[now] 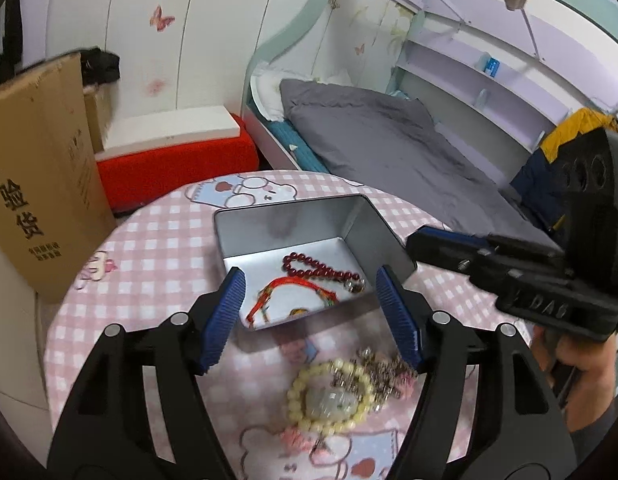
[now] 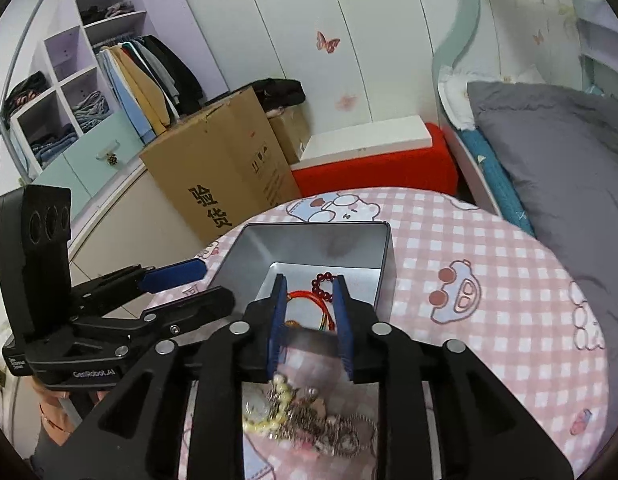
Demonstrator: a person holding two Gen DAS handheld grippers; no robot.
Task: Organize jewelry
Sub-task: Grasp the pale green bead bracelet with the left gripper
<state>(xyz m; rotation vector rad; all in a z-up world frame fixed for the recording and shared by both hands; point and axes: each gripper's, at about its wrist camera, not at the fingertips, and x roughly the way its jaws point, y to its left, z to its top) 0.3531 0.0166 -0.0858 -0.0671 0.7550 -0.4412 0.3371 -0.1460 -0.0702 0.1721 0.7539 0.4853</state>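
I hold my left gripper (image 1: 313, 312) wide apart over the tin (image 1: 269, 220); my right gripper (image 2: 311, 320) stands slightly apart, empty, above the bracelet pile (image 2: 305, 420).

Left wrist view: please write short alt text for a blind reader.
The open left gripper hangs over a metal tin holding a dark red bead bracelet and red cord bracelet; a cream bead bracelet lies on the table.

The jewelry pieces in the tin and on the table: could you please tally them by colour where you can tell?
Dark red bead bracelet, in tin: 1
Red cord bracelet, in tin: 1
Cream bead bracelet, on table: 1
Silver-pink tangle: count unclear
Total clearly seen: 3
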